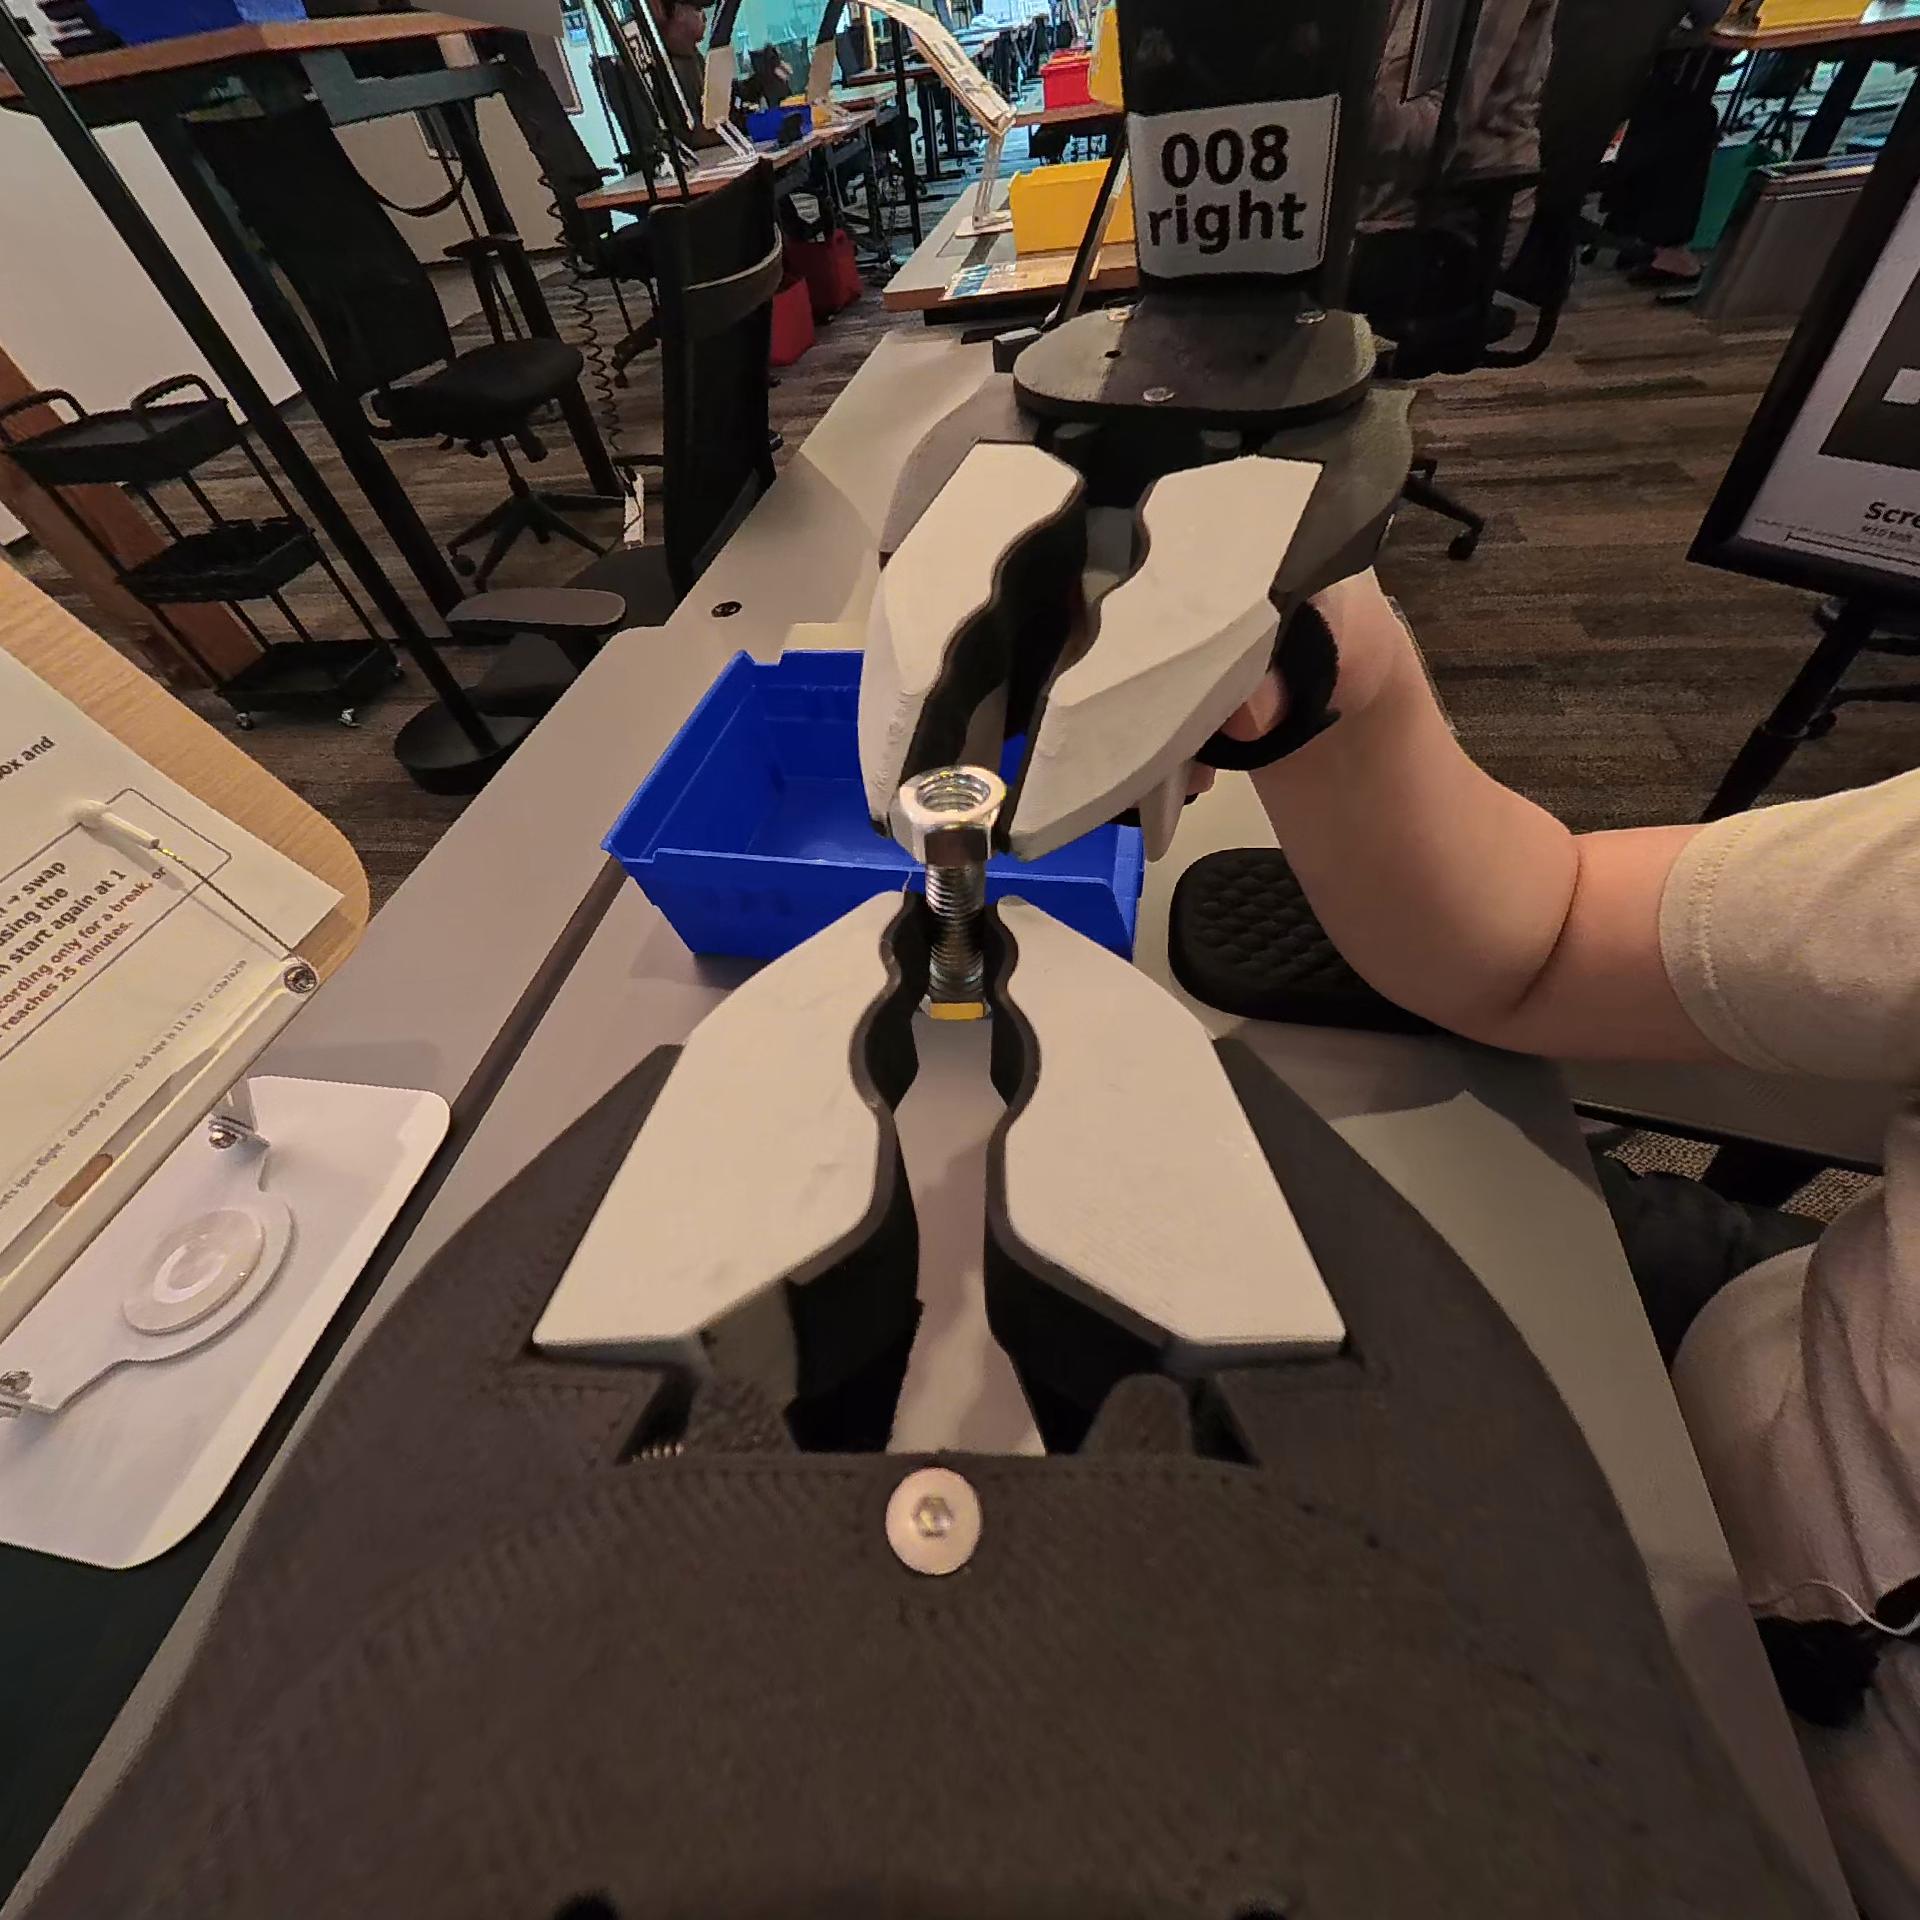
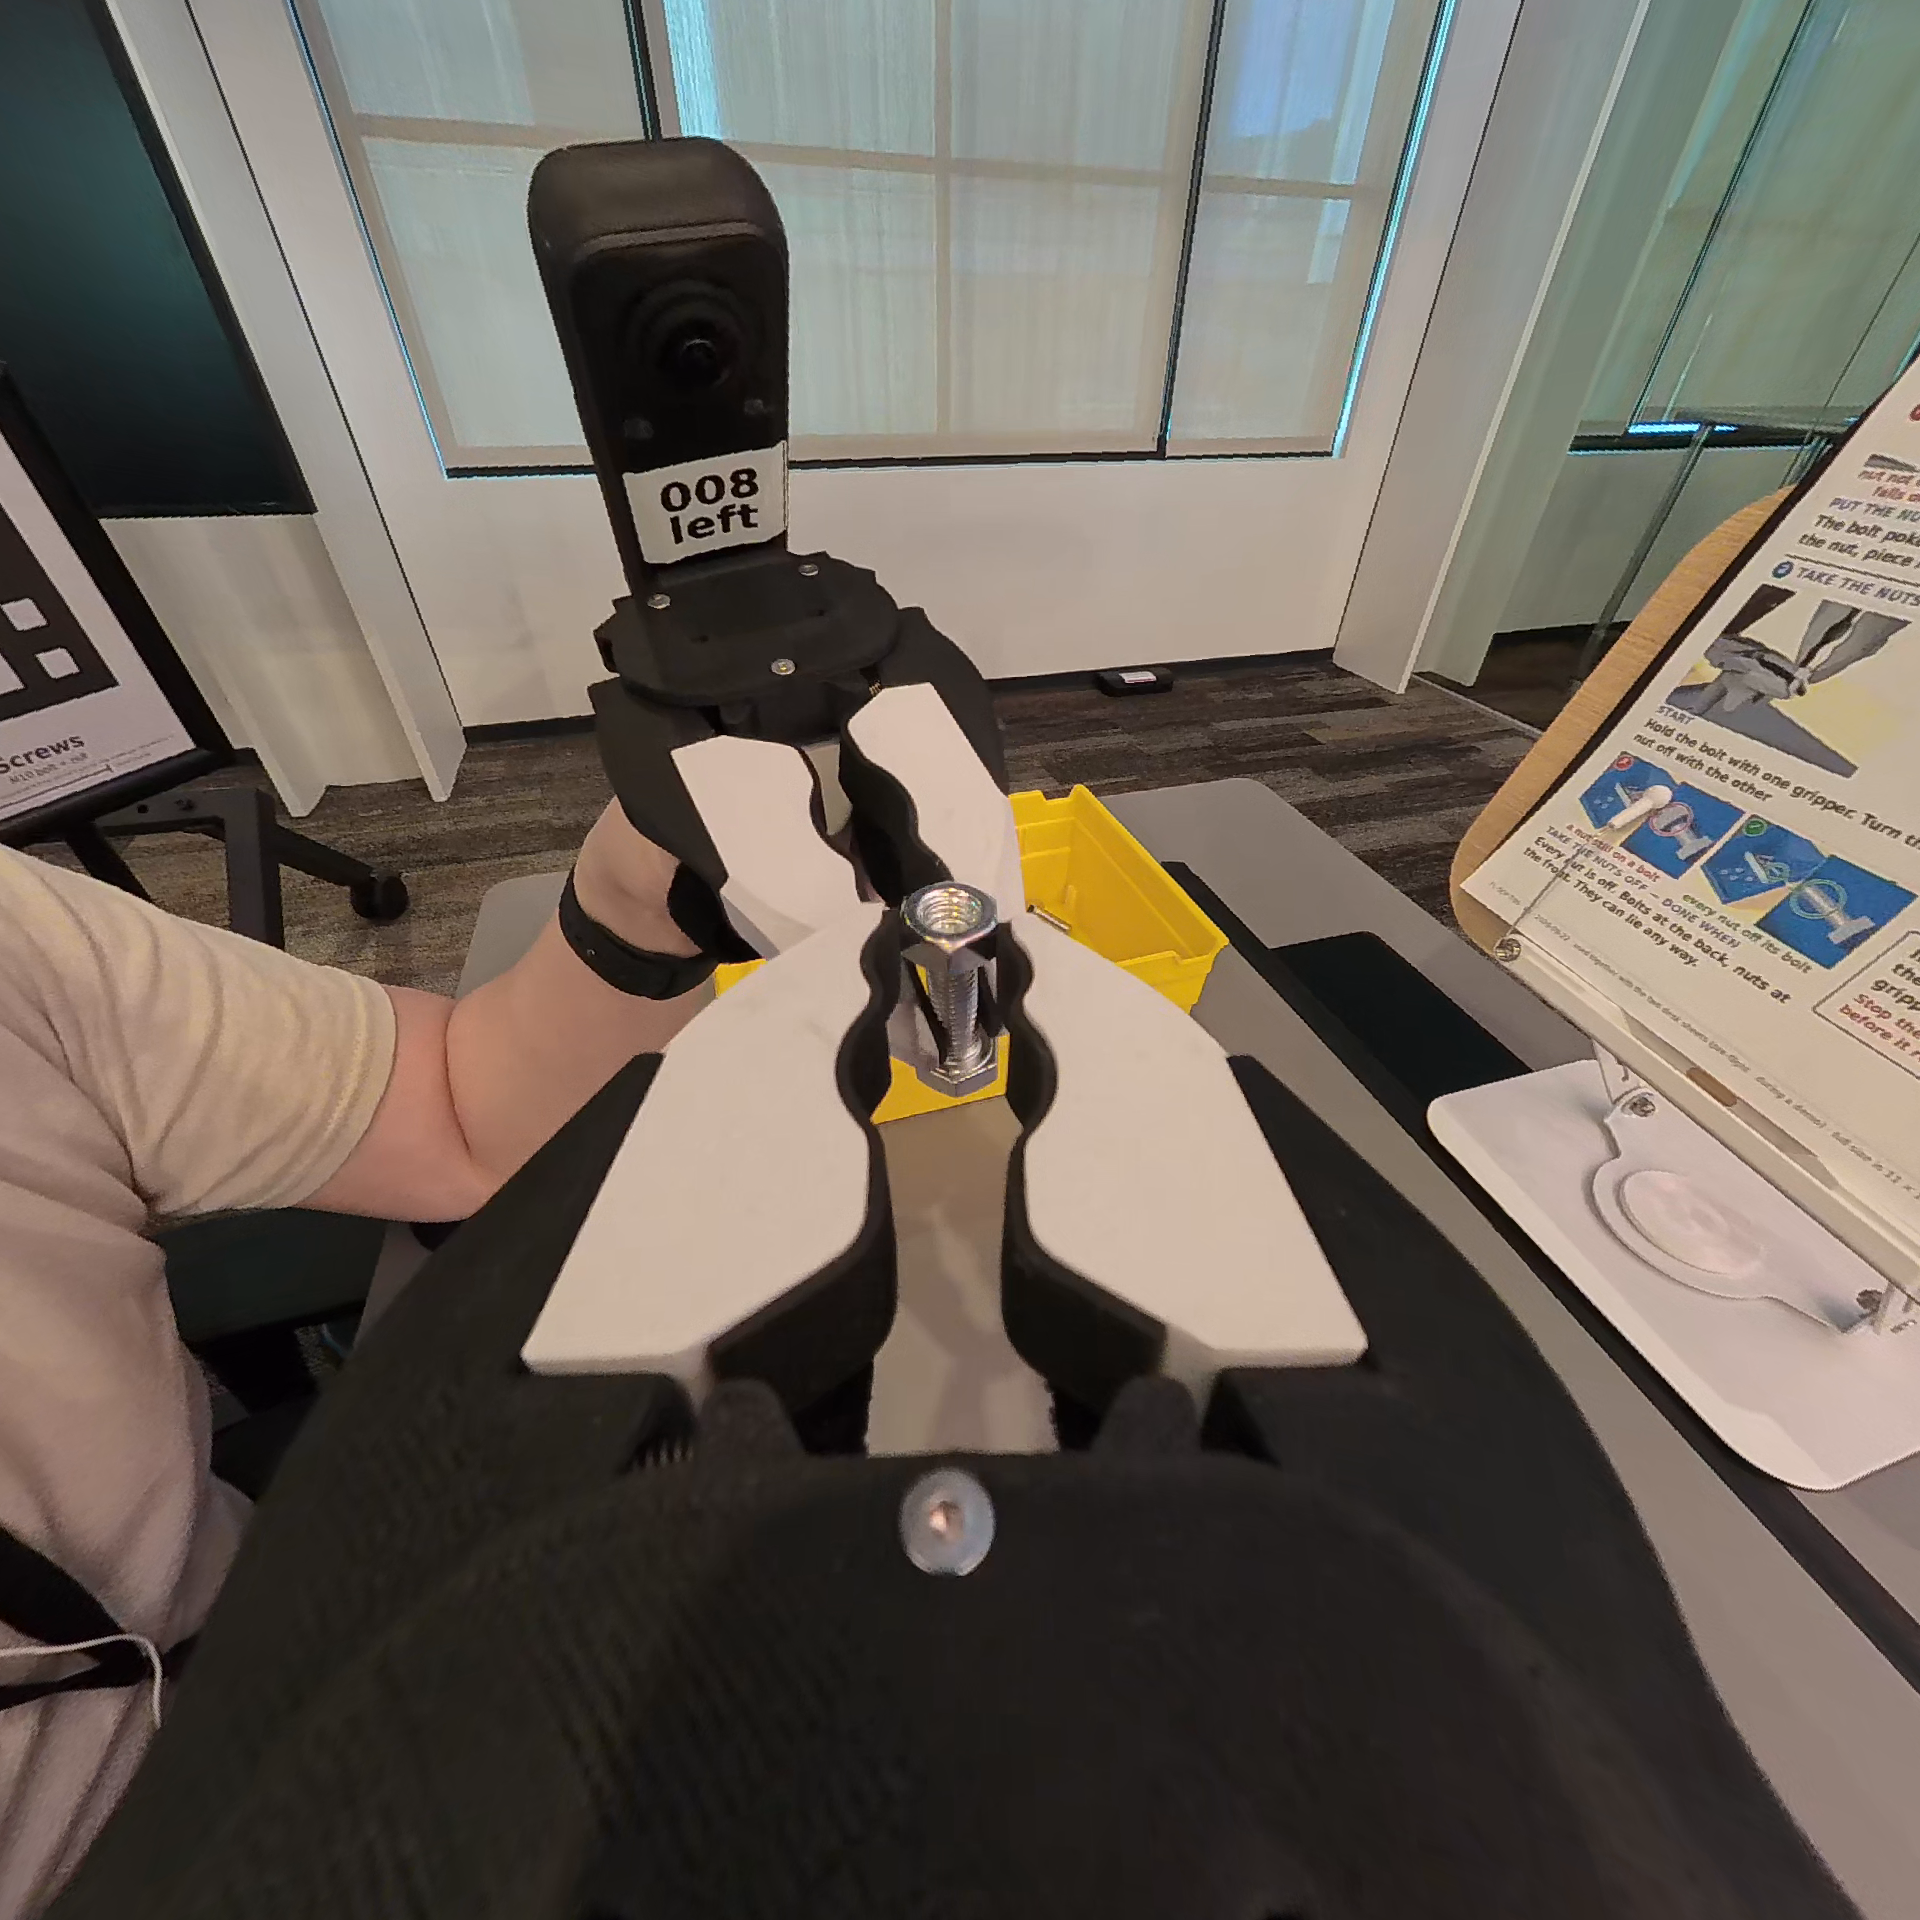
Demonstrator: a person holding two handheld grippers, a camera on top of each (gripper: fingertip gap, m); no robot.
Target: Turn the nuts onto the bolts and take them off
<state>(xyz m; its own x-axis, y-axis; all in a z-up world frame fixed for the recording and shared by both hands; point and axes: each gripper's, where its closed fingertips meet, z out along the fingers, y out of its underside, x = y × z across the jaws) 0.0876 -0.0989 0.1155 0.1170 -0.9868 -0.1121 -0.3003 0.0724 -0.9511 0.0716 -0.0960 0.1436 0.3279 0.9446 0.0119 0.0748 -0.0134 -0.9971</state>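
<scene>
In the left wrist view, a white instruction sheet (image 1: 125, 935) on a clear stand sits at nine o'clock. At the centre the left gripper (image 1: 951, 925) has its jaws drawn in narrow around the threaded shank of a bolt (image 1: 954, 935), which stands upright with its head down between the fingers. At twelve o'clock from that grip, the nut (image 1: 951, 810) sits at the top of the bolt's thread (how far it is threaded on I cannot tell). The right gripper (image 1: 951, 821) comes down from above, its jaws narrow with the tips against the nut on either side. Behind them a blue bin (image 1: 769, 831) rests on the grey table (image 1: 540, 831). At three o'clock the person's hand (image 1: 1351, 665) grips the right handle.

In the right wrist view, the person's other hand (image 2: 623, 873) shows at nine o'clock, holding the left gripper (image 2: 940, 1039). At centre the right gripper (image 2: 951, 935) pinches the nut (image 2: 951, 920) above the bolt (image 2: 945, 1023). A yellow bin (image 2: 1122, 914) lies just behind, toward one o'clock, and a second instruction sheet (image 2: 1766, 810) stands at three o'clock.
</scene>
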